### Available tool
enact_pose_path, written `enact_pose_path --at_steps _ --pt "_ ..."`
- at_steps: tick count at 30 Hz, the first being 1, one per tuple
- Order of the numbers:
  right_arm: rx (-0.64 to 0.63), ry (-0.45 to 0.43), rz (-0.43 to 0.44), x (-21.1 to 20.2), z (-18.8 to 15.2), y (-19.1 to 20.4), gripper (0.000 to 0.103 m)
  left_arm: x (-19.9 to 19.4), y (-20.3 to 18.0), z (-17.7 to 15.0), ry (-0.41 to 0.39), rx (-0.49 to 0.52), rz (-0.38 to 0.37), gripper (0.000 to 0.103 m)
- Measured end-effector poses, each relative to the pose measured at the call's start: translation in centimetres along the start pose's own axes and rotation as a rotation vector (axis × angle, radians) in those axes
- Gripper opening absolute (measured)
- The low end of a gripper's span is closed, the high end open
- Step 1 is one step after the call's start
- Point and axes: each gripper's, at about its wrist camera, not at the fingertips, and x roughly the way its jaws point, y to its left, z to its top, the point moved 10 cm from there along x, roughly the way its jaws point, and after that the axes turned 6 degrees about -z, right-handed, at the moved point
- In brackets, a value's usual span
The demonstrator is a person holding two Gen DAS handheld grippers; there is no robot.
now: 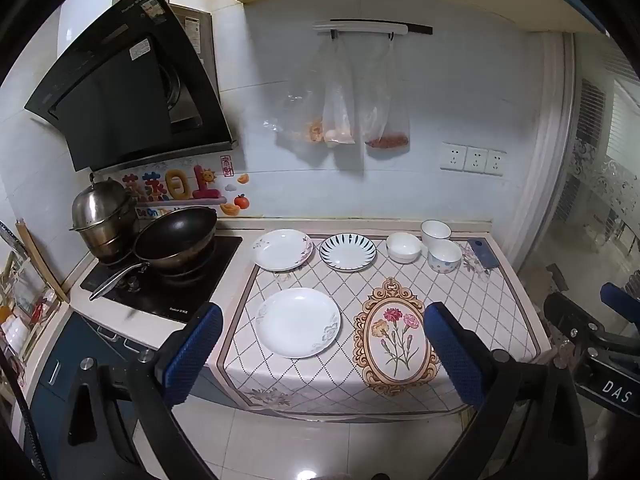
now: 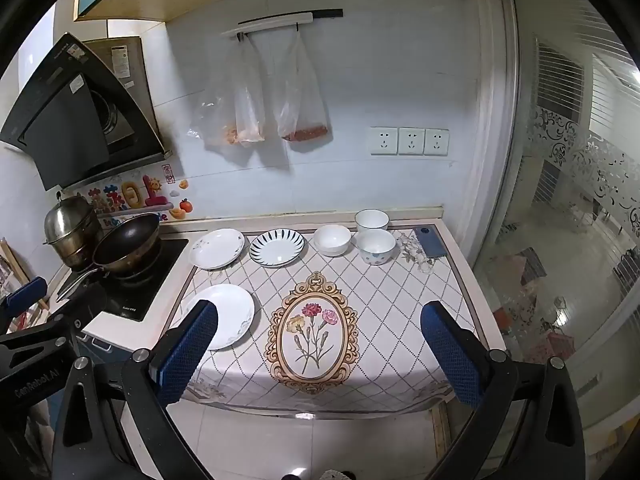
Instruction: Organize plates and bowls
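I am holding both my left gripper (image 1: 323, 354) and right gripper (image 2: 319, 354) with fingers apart, gripping nothing, before the tabletop (image 2: 400, 300) carrying plates and bowls.

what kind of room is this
Most likely a small home kitchen: a wok sits on a black cooktop under a range hood, and plates and bowls, such as the white plate, lie on a cloth-covered counter.

Left gripper (image 1: 323, 356) up close: two chunky fingers (image 1: 192, 354) padded in textured blue, on black angular arms with silver round screws. Right gripper (image 2: 318, 354) — same build, blue dimpled pads (image 2: 450, 354), black frame, silver bolts. White lettering shows on the black housings ("DAS" on one, partly readable).
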Motion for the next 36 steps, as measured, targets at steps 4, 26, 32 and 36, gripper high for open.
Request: enact_pose_path --at_steps 4,26,32,36 --pt "0.001 0.003 0.003 0.0 0.0 0.0 0.103 0.0 0.0 0.0 0.000 -0.003 -0.003 0.103" --pt "0.005 0.045 0.011 0.1 -1.1 -0.6 0.103 0.0 -0.5 -1.4 0.055 -0.012 -0.022 0.103" --pt "0.006 0.049 0.011 0.1 -1.1 -0.9 0.103 0.1 -0.8 -1.4 0.064 -0.013 -0.018 0.103" --pt "0.008 0.059 0.014 0.6 -1.2 -1.0 0.103 0.3 -0.8 -1.5 0.069 -0.019 -0.019 0.103"
